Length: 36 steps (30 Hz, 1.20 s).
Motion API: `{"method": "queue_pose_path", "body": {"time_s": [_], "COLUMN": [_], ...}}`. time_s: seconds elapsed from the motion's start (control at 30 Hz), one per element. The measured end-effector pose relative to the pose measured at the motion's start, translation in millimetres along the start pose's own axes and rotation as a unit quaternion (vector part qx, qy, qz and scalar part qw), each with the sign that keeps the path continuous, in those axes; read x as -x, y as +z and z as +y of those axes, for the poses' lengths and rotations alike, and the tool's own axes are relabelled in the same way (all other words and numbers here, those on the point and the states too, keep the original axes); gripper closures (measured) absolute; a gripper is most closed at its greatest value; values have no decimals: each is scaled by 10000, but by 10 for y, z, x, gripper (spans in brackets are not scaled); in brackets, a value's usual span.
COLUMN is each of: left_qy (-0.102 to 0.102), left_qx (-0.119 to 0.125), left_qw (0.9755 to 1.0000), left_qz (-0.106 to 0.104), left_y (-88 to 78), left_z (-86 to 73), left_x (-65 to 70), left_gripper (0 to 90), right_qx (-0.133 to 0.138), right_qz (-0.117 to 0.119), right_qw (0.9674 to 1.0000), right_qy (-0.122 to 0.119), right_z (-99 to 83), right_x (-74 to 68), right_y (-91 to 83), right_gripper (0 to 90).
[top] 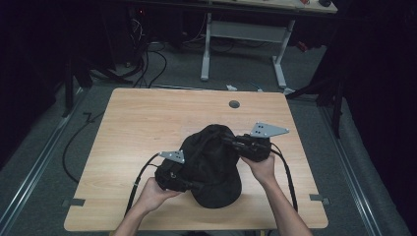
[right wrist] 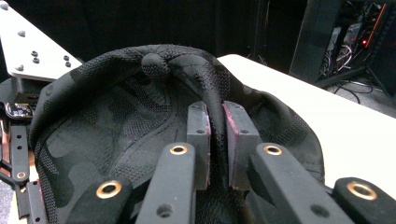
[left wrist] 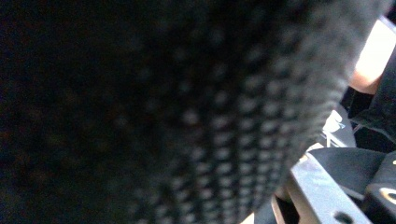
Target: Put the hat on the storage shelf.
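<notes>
Jaws of the right gripper (right wrist: 215,140) pinch a cap's (top: 212,164) rim; whether the left gripper's (top: 189,183) are clamped cannot be told.

From above, the black cap sits on the table (top: 142,123) near its front edge, between both grippers, each touching it: left hand (top: 156,192) at its near left side, right hand (top: 263,168) at its far right. The right gripper view shows fabric squeezed between the two pads (right wrist: 239,140) and the cap's mesh inside. The left gripper view shows blurred black weave close up.
</notes>
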<state>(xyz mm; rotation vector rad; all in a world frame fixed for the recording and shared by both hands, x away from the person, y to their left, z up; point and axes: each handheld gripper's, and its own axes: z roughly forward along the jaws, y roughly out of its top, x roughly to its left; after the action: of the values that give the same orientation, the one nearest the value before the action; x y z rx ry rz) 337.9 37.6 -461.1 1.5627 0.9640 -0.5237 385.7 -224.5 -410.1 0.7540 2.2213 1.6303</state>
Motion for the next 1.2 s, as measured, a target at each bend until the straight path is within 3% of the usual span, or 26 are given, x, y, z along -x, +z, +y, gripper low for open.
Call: {"method": "queue_pose_path", "body": {"time_s": [0.23,0.37,0.57,0.67,0.83,0.93,1.0,1.1,1.2], "left_qy": [116,82,211,468,650,774,893,997,1043], "left_qx": [-125,-218,-382,-196,17,148,285,403,446], "left_qw": [9999,9997,9989,9983,9974,9964,9951,9936,9928], "left_qz": [-25,-20,184,303,322,305,317,359,382], "left_y": [-36,-44,-25,-13,-24,-54,-84,-112,-128], "left_z": [-27,-28,-42,-70,-92,-93,-95,-99,-105], "left_x": [68,81,107,134,172,203,231,251,264], "left_gripper": [729,728,724,731,742,745,751,760,773], "right_qx": [-94,-178,-230,-145,-97,-76,10,107,33], "right_qz": [53,84,152,162,117,65,90,64,50], "right_qw": [9999,9998,9994,9997,9998,9999,9999,9997,9997], "right_qy": [-55,-98,-212,-150,-122,-48,128,190,230], "right_z": [16,18,56,56,68,75,81,93,84], "right_x": [-20,-30,-61,-47,-46,-37,-16,-5,10], "right_y": [-33,-45,-42,-40,-45,-59,-72,-89,-88], "right_gripper": [793,798,813,799,766,689,598,536,494]}}
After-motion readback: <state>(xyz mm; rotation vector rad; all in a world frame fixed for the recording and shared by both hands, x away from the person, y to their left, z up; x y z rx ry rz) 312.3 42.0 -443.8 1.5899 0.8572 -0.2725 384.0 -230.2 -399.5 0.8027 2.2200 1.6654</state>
